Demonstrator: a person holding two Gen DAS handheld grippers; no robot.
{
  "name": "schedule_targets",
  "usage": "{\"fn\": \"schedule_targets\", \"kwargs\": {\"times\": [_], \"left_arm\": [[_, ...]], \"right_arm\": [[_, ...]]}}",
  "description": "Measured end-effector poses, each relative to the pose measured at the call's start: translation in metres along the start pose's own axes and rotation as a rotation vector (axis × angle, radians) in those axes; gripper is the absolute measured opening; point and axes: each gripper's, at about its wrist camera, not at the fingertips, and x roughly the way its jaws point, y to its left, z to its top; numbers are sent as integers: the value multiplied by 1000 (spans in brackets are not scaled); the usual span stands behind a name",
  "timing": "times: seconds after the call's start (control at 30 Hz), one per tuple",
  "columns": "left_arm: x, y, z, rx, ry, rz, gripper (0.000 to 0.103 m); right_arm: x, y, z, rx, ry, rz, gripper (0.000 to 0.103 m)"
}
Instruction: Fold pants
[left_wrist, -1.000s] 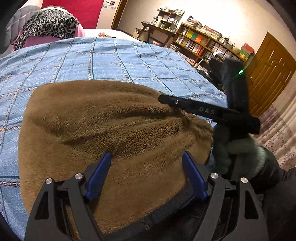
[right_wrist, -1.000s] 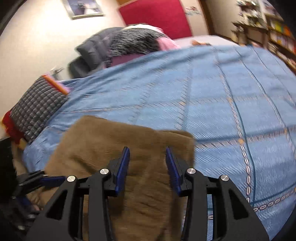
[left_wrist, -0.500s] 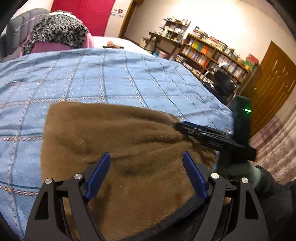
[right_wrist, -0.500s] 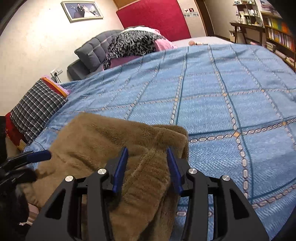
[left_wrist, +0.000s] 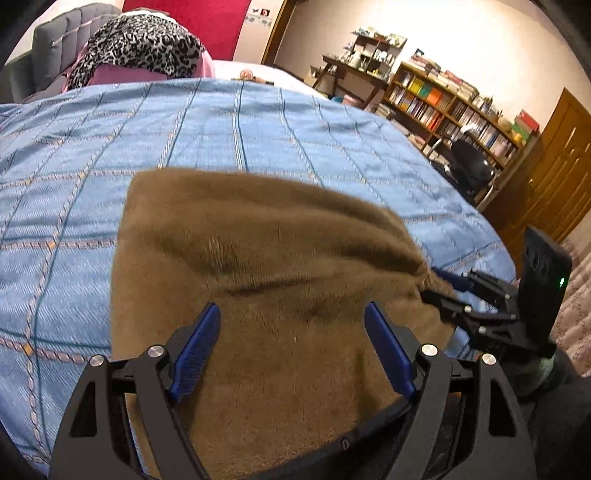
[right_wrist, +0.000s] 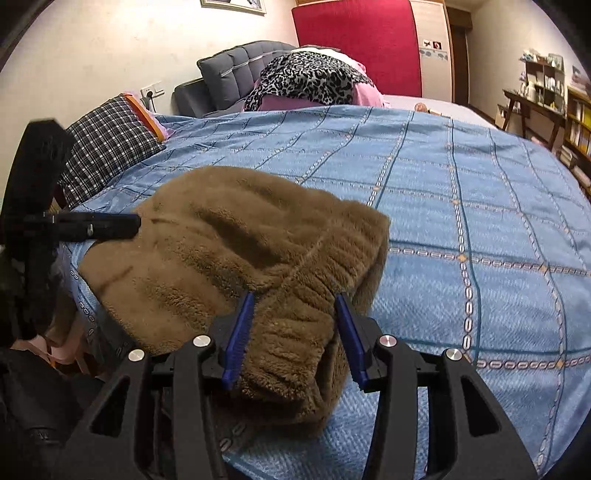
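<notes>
We note the plaid pillow (right_wrist: 107, 144) at the far left edge of the blue quilted bedspread (right_wrist: 480, 221), with the grey tufted headboard (right_wrist: 236, 70) and a leopard-print cloth (right_wrist: 310, 79) behind it. The brown fleece pants (right_wrist: 236, 258) lie bunched at the near edge of the bedspread, ribbed waistband toward the right wrist camera.

Left gripper (left_wrist: 291, 350): blue pads spread wide, hovering over the pants (left_wrist: 266, 277); no fabric caught between them. In the right wrist view its black finger (right_wrist: 99, 226) touches the left side of the fleece.

Right gripper (right_wrist: 295, 332): jaws partly parted with the ribbed waistband lying between the pads; we cannot tell whether the pads actually pinch it. From the left wrist view it (left_wrist: 443, 288) meets the right corner of the fleece.

Far right: bookshelf (left_wrist: 454, 110), black office chair (left_wrist: 471, 168), wooden door (left_wrist: 554, 166).
</notes>
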Motion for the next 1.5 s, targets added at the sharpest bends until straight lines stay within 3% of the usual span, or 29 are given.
{"fn": "schedule_targets", "kwargs": {"times": [0.23, 0.4, 0.57, 0.73, 0.97, 1.13, 1.33, 1.43, 1.5], "left_arm": [[7, -8, -12, 49, -12, 29, 83], [-10, 2, 3, 7, -48, 35, 85], [-23, 27, 22, -83, -93, 55, 90], [-14, 53, 34, -142, -53, 102, 90], [4, 85, 33, -248, 6, 24, 91], [15, 107, 29, -318, 52, 15, 91], [32, 121, 21, -385, 131, -70, 91], [35, 129, 18, -429, 150, -127, 91], [34, 132, 16, -437, 150, -149, 88]], "right_arm": [[7, -13, -11, 74, 22, 59, 57], [2, -25, 3, 172, 22, 114, 61], [2, -44, 18, 303, -7, 157, 72], [16, -61, 25, 425, 16, 178, 79], [39, -67, 25, 484, 81, 210, 86], [51, -72, 26, 513, 118, 231, 93], [64, -74, 28, 542, 157, 268, 95], [69, -70, 31, 520, 169, 278, 92], [73, -70, 32, 521, 176, 322, 79]]}}
